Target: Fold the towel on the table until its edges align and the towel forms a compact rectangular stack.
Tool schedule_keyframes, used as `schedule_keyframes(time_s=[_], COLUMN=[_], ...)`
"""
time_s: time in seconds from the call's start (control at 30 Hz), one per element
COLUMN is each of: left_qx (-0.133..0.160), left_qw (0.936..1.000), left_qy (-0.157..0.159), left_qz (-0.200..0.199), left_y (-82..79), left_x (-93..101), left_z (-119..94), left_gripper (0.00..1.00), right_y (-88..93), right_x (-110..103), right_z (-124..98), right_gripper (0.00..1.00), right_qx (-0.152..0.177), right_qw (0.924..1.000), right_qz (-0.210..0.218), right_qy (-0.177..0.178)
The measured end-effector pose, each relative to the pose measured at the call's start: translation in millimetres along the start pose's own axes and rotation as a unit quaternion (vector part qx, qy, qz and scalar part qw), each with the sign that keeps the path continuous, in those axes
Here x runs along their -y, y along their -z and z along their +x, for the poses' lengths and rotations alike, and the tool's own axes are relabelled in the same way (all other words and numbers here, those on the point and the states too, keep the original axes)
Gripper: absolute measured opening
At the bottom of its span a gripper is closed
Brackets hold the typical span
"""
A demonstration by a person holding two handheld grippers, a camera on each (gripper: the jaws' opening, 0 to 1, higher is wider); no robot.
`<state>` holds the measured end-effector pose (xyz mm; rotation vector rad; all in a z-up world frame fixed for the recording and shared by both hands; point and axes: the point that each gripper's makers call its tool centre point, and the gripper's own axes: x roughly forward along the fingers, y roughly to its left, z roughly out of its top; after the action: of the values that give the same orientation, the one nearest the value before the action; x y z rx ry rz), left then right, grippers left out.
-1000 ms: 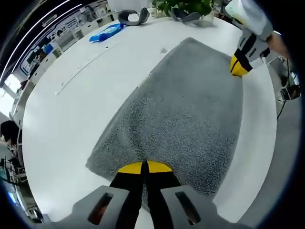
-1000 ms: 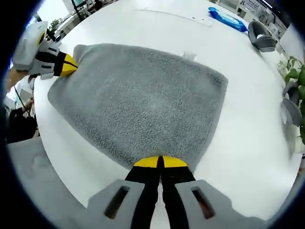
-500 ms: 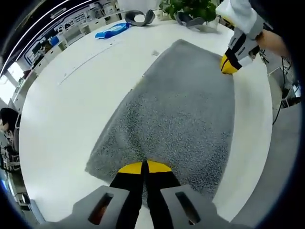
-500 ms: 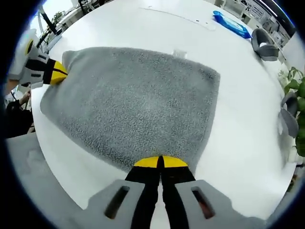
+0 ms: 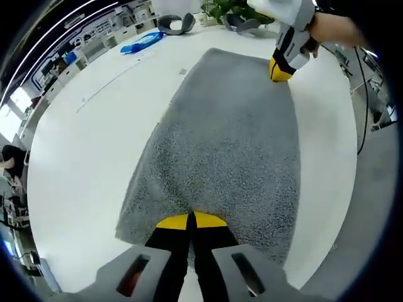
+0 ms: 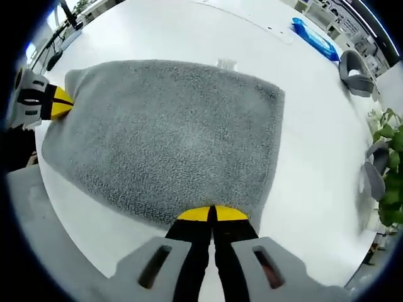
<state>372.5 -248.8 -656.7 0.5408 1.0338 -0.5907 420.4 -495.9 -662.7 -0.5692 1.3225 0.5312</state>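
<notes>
Narrower now, towel (image 5: 227,145) lies clear of blue packet (image 5: 141,42).

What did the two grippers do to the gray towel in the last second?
Each hand-held gripper, left and right, stayed shut on a corner of the towel. They drew apart, pulling it longer and flatter on the table. The blue packet stayed put.

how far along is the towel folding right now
Early stage. Done: each hand-held gripper is shut on a near corner of the grey towel, the left and the right. In hand: the towel lies spread on the white table. Left: carrying that edge over, aligning edges, folding into a compact rectangle.
</notes>
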Motion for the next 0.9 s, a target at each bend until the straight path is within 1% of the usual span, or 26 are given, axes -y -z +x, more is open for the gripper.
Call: schedule_keyframes(time_s=[0.13, 0.27, 0.3, 0.37, 0.5, 0.6, 0.7, 0.9], left_qx=[-0.007, -0.011, -0.011, -0.014, -0.019, -0.017, -0.014, -0.012], left_qw=[0.9999, 0.9998, 0.9997, 0.9995, 0.9991, 0.9991, 0.9995, 0.9996], left_qy=[0.006, 0.001, -0.004, -0.008, -0.011, -0.01, -0.007, -0.002], left_qz=[0.005, 0.014, 0.023, 0.029, 0.037, 0.038, 0.027, 0.025], left_y=[2.2, 3.7, 3.9, 4.8, 6.1, 6.6, 7.0, 7.2], left_x=[7.2, 13.5, 15.3, 18.5, 23.4, 24.1, 25.2, 26.5], left_z=[-2.1, -3.2, -3.7, -4.5, -6.1, -6.5, -6.8, -6.8], left_gripper=[0.01, 0.01, 0.01, 0.01, 0.01, 0.01, 0.01, 0.01], right_y=[0.4, -0.9, -1.9, -2.4, -4.3, -4.9, -6.2, -6.3], right_x=[1.6, 3.9, 3.9, 4.2, 6.3, 7.4, 10.4, 11.6], right_z=[-0.3, 0.4, 0.8, 0.6, 1.9, 1.5, 1.5, 1.5], right_gripper=[0.0, 0.0, 0.0, 0.0, 0.0, 0.0, 0.0, 0.0], right_qx=[0.009, 0.023, 0.024, 0.022, 0.02, 0.021, 0.031, 0.046], right_qw=[1.0, 0.9997, 0.9996, 0.9997, 0.9998, 0.9997, 0.9993, 0.9972], right_qz=[-0.001, 0.006, 0.003, 0.001, -0.005, -0.006, 0.007, 0.034], right_qy=[-0.005, -0.01, -0.01, -0.01, -0.005, -0.006, -0.017, -0.048])
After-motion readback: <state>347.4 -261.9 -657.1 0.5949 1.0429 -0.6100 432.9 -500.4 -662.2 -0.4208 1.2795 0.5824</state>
